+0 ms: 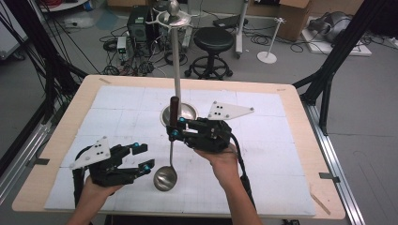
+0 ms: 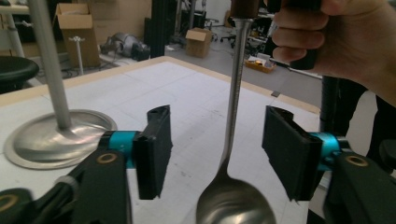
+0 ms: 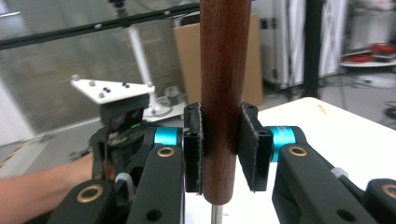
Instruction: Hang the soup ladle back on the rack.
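Right claw (image 1: 174,127) clamps ladle (image 1: 165,177) handle upright over white-matted surface (image 1: 263,154), bowl hanging between wide-open left claw (image 1: 143,157) jaws, near stand (image 1: 177,75); cluttered lab floor with stool (image 1: 213,40), cables, boxes behind.

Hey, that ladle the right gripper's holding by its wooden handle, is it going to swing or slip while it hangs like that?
The ladle looks rigid: its thin steel shaft runs straight. It is probably bowl-heavy, so it may pivot in the right gripper, whose jaws pinch only the smooth round wooden handle. The left gripper, jaws open around the shaft, could steady it.
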